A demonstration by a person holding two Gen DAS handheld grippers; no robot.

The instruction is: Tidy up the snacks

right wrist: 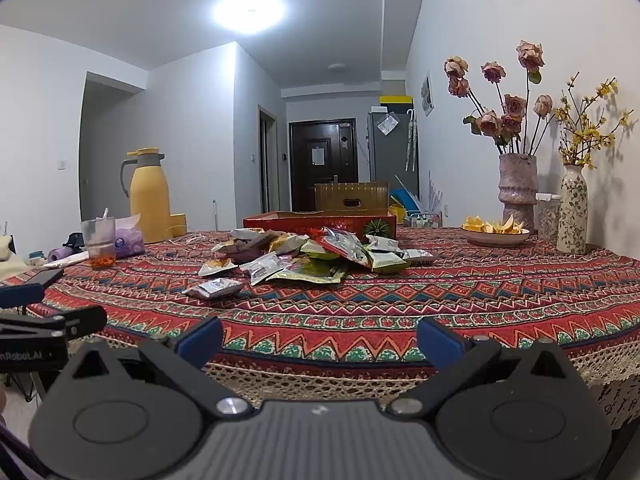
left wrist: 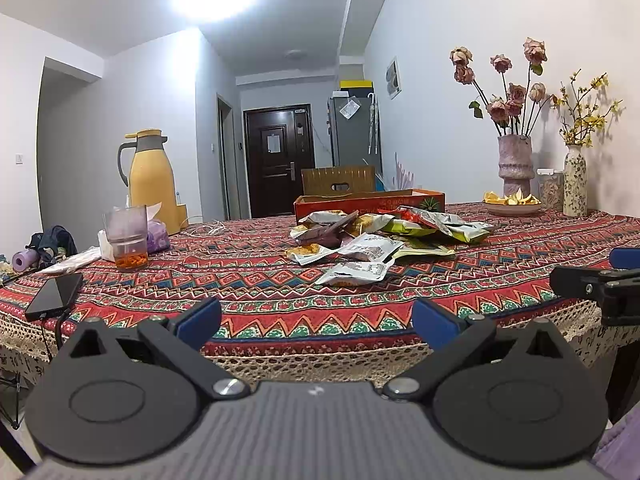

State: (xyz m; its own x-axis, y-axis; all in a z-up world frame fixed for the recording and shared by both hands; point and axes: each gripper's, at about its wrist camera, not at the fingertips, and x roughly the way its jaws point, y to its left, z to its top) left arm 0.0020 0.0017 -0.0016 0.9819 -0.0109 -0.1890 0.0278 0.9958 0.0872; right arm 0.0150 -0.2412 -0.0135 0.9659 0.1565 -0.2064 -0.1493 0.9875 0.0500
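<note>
A heap of snack packets [left wrist: 376, 234] [right wrist: 308, 256] lies in the middle of the patterned tablecloth [left wrist: 280, 280] [right wrist: 440, 300], with one white packet [left wrist: 354, 272] [right wrist: 214, 288] nearest the front. Behind the heap stands a low red cardboard box [left wrist: 370, 202] [right wrist: 320, 222]. My left gripper [left wrist: 316, 320] is open at the table's near edge, nothing between its blue pads. My right gripper [right wrist: 320, 338] is open too, level with the edge and empty. Each gripper shows at the side of the other's view: right gripper [left wrist: 600, 276], left gripper [right wrist: 36, 316].
On the left stand a yellow thermos jug [left wrist: 154, 184] [right wrist: 148, 196], a plastic cup [left wrist: 126, 238] [right wrist: 99, 242], a purple tissue pack [left wrist: 158, 236] and a black phone [left wrist: 54, 296]. At the right are a plate of orange peel [left wrist: 512, 204] [right wrist: 494, 230] and two flower vases [left wrist: 516, 164] [right wrist: 572, 210].
</note>
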